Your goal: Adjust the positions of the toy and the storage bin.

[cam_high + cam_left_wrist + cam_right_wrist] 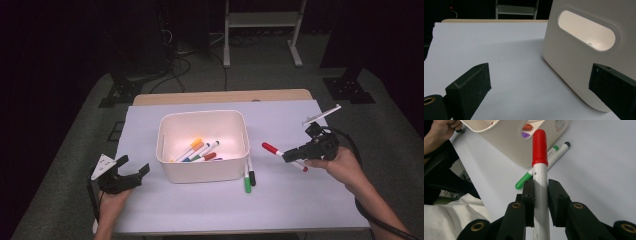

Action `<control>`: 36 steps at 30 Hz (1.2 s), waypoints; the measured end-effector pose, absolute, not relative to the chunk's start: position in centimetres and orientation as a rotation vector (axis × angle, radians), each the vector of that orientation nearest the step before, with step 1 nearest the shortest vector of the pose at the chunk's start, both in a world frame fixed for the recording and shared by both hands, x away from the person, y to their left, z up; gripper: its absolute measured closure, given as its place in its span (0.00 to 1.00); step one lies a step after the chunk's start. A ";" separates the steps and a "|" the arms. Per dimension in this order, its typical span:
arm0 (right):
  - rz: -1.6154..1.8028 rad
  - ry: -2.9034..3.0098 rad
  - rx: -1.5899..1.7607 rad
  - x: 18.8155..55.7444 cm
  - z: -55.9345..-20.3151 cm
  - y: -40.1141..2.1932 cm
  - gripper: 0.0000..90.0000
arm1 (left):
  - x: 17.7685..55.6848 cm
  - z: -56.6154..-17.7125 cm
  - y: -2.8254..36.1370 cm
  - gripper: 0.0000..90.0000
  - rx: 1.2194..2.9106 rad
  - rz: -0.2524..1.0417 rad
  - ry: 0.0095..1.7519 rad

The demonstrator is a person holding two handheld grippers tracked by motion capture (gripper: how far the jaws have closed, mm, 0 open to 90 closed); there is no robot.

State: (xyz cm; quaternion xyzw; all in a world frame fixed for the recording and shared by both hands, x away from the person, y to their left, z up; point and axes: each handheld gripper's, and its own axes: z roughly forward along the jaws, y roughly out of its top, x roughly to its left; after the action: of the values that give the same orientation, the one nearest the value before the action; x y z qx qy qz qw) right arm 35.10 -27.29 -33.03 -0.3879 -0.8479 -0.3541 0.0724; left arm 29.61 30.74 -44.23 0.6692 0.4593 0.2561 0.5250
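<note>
A: What is sitting nearest the lens, low in the right gripper view?

B: The right gripper (541,192) is clamping a red-capped marker (539,157), which is pointing toward the white bin (511,140) at upper centre.

A: And the left gripper (131,169)?

B: Its jaws are standing wide apart at lower left of the high view, holding nothing.

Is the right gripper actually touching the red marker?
Touching. The right gripper view shows the right gripper with both pads pressed against the red marker barrel.

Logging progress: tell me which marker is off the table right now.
The red-capped marker, clamped in the right claw; the others lie in the bin or beside it.
</note>
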 end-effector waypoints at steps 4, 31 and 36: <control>-1.079 -2.541 -1.127 35.3 -31.9 -26.9 0.84 | 29.6 -44.2 30.7 0.03 1.606 0.614 1.097; -0.948 -2.619 -0.665 38.8 -27.0 -12.1 0.84 | 29.7 -44.3 30.6 0.03 1.600 0.602 1.090; -0.914 -2.616 -0.595 39.6 -27.6 -9.0 0.84 | 29.7 -44.3 30.6 0.03 1.597 0.602 1.086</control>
State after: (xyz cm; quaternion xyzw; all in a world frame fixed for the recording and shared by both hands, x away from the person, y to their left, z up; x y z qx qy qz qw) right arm 39.56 -9.00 -27.58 -0.2074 -0.9122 -0.3187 0.1530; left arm 29.71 30.55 -44.27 0.6693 0.4551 0.2524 0.5303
